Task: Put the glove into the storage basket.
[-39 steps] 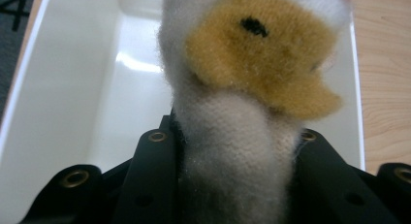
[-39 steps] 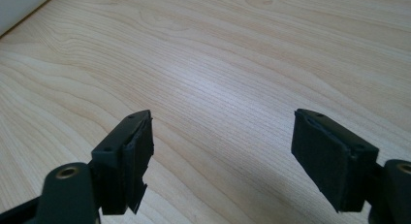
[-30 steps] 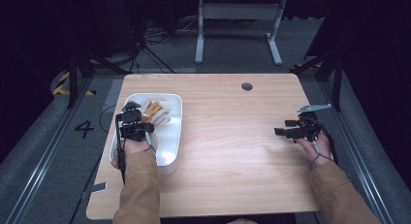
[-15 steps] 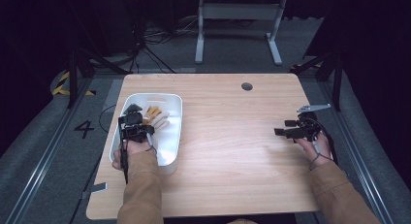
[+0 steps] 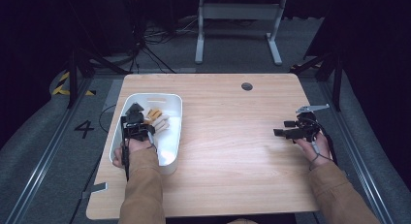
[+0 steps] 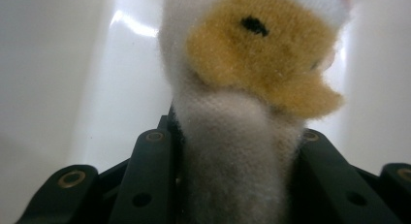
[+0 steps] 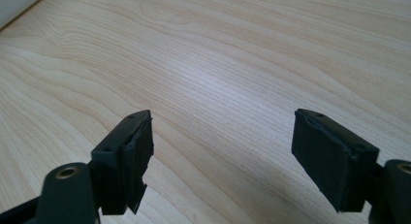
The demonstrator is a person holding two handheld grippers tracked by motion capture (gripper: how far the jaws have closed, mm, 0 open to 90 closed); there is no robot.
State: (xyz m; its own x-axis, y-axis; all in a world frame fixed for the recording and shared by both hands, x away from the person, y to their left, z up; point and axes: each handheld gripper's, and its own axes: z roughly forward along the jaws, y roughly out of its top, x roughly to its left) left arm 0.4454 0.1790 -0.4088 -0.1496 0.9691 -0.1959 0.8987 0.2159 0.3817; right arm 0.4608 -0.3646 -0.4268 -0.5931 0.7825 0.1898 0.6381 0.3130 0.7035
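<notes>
White tub (image 5: 170, 151), left tool (image 5: 137, 128) lower, clamped on plush toy (image 6: 242, 112); right tool (image 7: 223, 158) apart, unmoved

1 plush toy (image 6: 252, 88), 1 white bin (image 5: 169, 151), 2 tools

- A tub (image 5: 172, 136) stood on the counter (image 5: 232, 156) at its left side, nearer the left edge than the middle.
- A plush toy (image 5: 157, 121) lay inside the tub, toward its far end.
- The left tongs (image 5: 137, 124) sat in the tub just left of the toy, clamped on it, with the toy (image 6: 252, 88) rising between the jaws.
- The right tongs (image 5: 286, 133) hovered over the counter's right side, well apart from the tub, jaws apart over bare counter (image 7: 232, 73).
- A small round hole (image 5: 246, 86) lay in the counter near its far edge, right of the tub.
</notes>
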